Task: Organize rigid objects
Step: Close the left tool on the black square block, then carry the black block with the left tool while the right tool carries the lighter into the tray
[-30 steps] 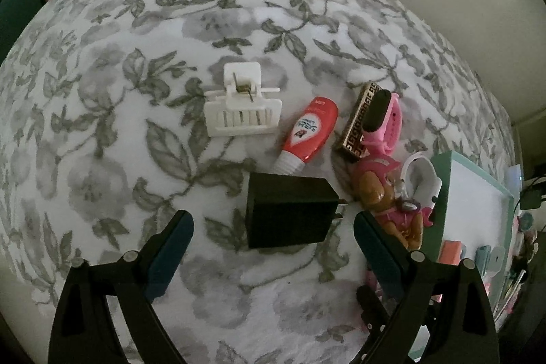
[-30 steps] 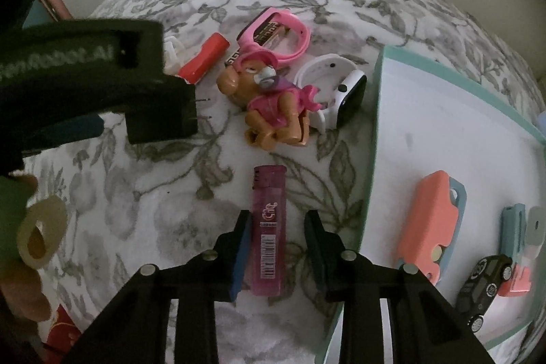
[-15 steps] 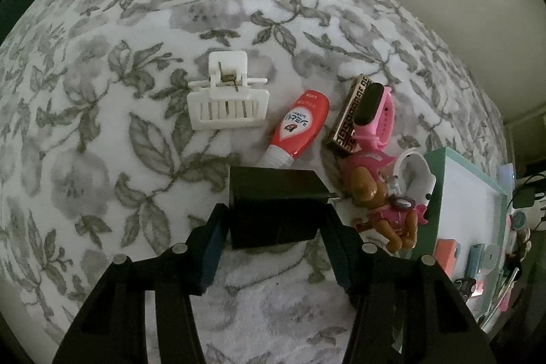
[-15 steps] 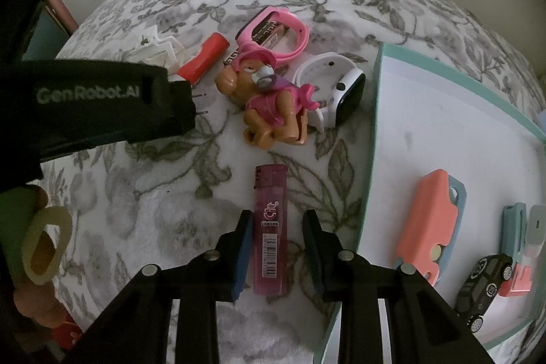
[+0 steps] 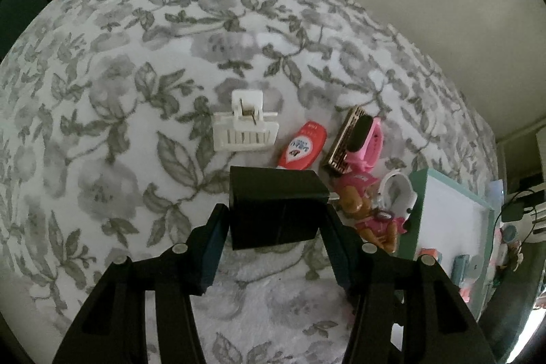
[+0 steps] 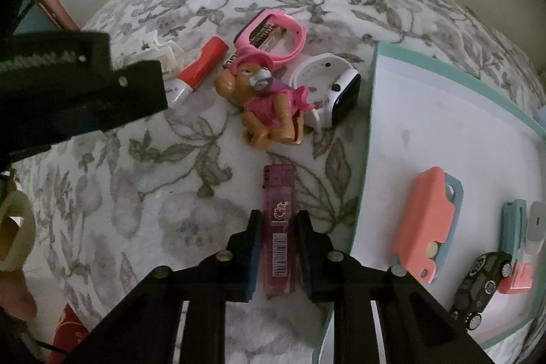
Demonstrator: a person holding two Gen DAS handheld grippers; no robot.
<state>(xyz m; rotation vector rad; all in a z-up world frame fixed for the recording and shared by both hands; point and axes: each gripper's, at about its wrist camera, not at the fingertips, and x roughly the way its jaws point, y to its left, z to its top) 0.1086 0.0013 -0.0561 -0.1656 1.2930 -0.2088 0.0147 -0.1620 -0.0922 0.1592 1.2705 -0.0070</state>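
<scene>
Black charger point(image 5: 276, 207) clamped in downward-tilted left tongs point(image 5: 274, 227), right tongs point(image 6: 277, 248) gripping pink lighter point(image 6: 278, 227).

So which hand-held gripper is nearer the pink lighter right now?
Right. The right hand-held gripper is shut on the pink lighter; the left hand-held gripper grips the black charger off to the side.
</scene>
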